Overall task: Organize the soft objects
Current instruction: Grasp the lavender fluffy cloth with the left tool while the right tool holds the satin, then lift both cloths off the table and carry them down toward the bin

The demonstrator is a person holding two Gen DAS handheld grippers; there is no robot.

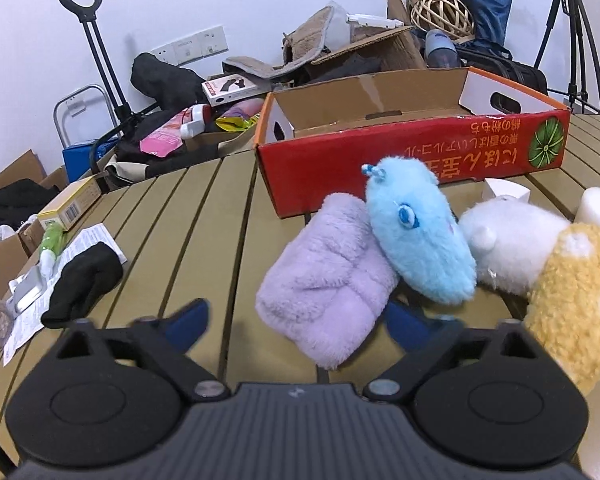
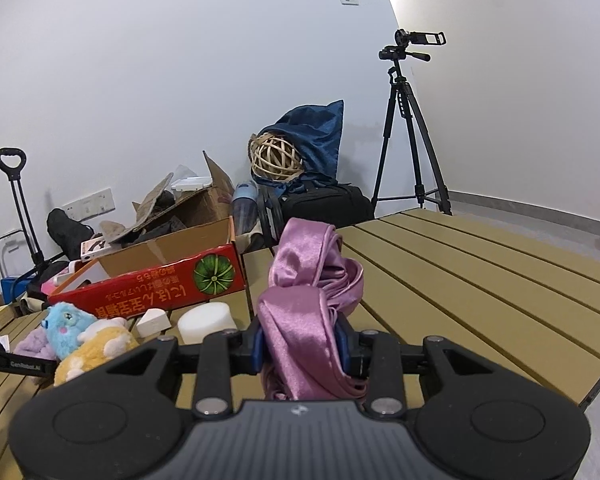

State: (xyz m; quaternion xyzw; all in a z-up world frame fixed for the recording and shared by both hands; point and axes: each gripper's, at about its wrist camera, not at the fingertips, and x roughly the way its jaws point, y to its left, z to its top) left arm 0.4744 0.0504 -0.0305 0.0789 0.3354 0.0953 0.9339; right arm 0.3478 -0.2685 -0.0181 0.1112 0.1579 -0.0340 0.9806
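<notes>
**Satin in the right gripper, plush toys waiting under the left**

Nearest in the right wrist view, the right gripper (image 2: 300, 346) is clamped on a bunched pink satin cloth (image 2: 308, 300), its blue pads pressed into the folds while the loose top stands up above the jaws. Satin is light and slippery — a grip on the thick gathered part, as here, looks safer than one on a single layer, which could slide out.

The left gripper (image 1: 296, 320) is spread wide and holds nothing; its fingers flank the near end of a lilac plush pouch (image 1: 324, 284) lying on the slatted table (image 1: 180, 240). Leaning against the pouch is a blue plush toy (image 1: 420, 236), then a white plush toy (image 1: 504, 240) and a yellow plush toy (image 1: 572, 300). All should squash easily, so take them across the middle.

Beyond stands the red cardboard box (image 1: 412, 152) — open, probably the destination.
</notes>
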